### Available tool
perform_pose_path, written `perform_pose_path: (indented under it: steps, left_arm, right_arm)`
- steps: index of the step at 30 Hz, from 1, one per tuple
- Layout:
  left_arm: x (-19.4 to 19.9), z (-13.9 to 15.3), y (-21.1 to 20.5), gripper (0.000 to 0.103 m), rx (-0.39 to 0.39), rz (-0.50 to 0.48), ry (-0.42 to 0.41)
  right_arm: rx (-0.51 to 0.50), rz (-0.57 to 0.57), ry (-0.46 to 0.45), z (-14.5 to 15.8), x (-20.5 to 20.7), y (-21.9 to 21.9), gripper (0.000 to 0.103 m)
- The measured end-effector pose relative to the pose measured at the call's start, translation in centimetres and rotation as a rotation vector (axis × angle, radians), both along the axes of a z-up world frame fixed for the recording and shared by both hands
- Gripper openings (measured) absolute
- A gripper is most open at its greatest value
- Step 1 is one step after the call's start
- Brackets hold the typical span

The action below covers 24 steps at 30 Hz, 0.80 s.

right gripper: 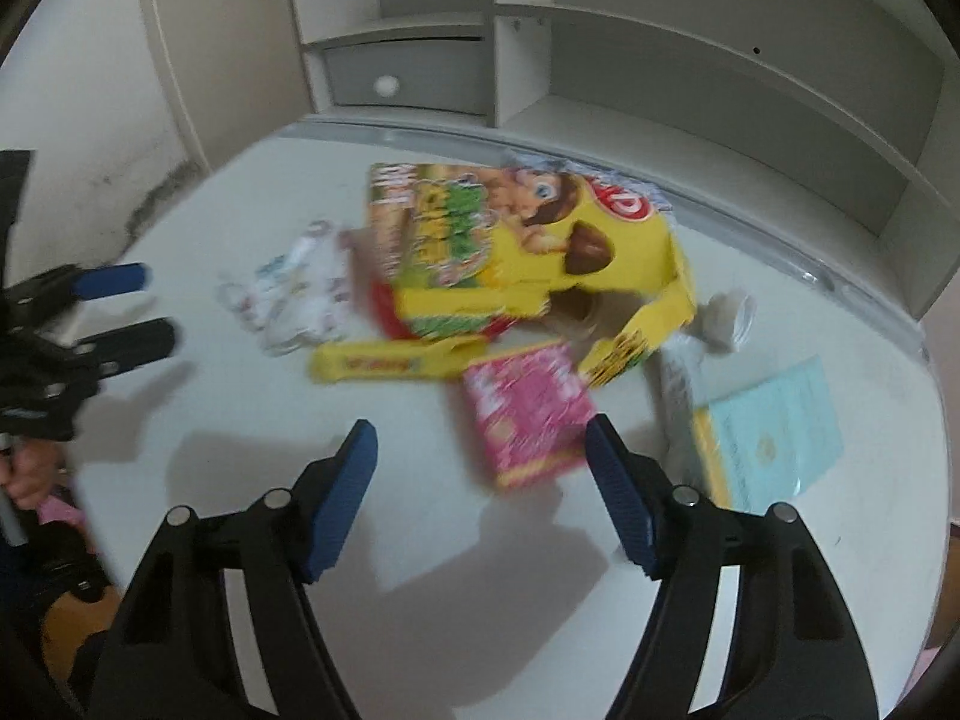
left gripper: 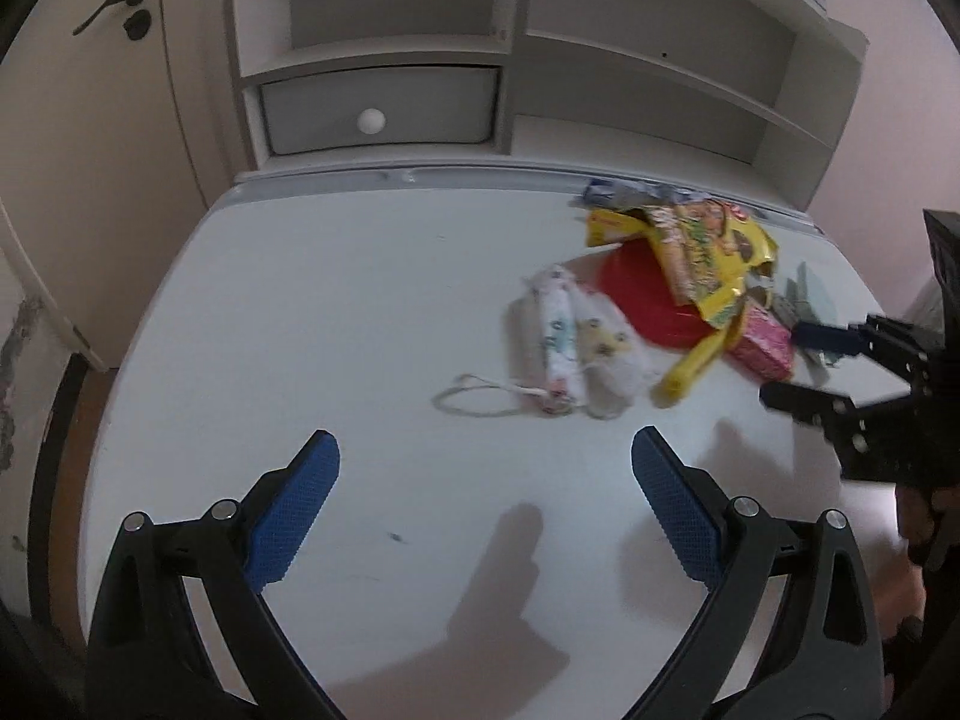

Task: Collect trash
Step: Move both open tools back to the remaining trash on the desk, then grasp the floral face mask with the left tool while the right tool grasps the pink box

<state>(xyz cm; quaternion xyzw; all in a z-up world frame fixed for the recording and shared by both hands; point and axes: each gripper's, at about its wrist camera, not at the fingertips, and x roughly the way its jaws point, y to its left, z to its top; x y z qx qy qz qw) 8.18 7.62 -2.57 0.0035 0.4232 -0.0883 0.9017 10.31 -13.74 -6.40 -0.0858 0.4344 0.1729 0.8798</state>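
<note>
Two blue-padded grippers hover over a white desk [left gripper: 336,324] strewn with litter. The left gripper [left gripper: 486,480] has its fingers spread wide with nothing between them, above bare desktop; its right fingertip sits nearest a white printed pouch [left gripper: 567,339] with a looped cord lying flat ahead. The right gripper [right gripper: 480,462] is likewise spread wide and holds nothing; its right pad [right gripper: 618,498] lies just beside the near corner of a pink packet [right gripper: 528,414], which is flat on the desk. Whether pad and packet touch cannot be told through the blur.

Just beyond the pink packet a yellow wrapper bar [right gripper: 390,363] lies crosswise, and behind it a large yellow snack box [right gripper: 528,246], torn open at one side, rests partly over a red plate [left gripper: 642,300]. To the right of the packet a pale blue booklet [right gripper: 774,432] lies flat, with a crumpled clear cup [right gripper: 729,321] near it toward the back. In the left wrist view the right gripper enters from the right edge, reaching toward the pile; in the right wrist view the left gripper shows at the left edge, well apart from the litter.

Behind the desk stand white shelves [left gripper: 660,60] and a grey drawer [left gripper: 384,114] with a round knob
</note>
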Motion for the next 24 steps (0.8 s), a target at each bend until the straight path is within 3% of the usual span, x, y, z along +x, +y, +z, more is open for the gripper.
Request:
perform_pose_path:
  steps: [5,9,18,20,22,23,24]
  left_arm:
    - [1.2,-0.4,-0.8,0.095,-0.002,-0.02,0.004]
    - [3.4,-0.7,-2.7,0.095,0.013,-0.05,0.007]
    - [7.2,-2.6,-5.2,0.095,0.027,-0.039,0.073]
    - [7.2,-2.7,-5.4,0.093,0.05,-0.031,0.048]
    - [6.9,-2.5,-5.4,0.067,0.057,-0.024,0.031]
    - [6.6,-2.3,-5.4,0.041,0.064,-0.023,0.022]
    - [6.4,-2.1,-5.4,0.034,0.065,-0.028,0.028]
  right_arm:
    - [0.005,-0.011,0.012,-0.2,1.7,-1.1,0.069]
    - [-0.009,-0.004,0.032,-1.4,2.0,-1.0,0.048]
    - [0.057,-0.018,-0.003,-0.4,-2.8,-1.7,0.048]
    - [0.064,-0.026,-0.004,-0.4,-4.4,-2.1,0.048]
    - [0.069,-0.036,-0.007,-0.3,-5.7,-2.5,0.048]
    - [0.07,-0.05,-0.016,-0.2,-6.7,-3.0,0.048]
    - [0.072,-0.068,-0.025,-0.1,-7.6,-3.5,0.048]
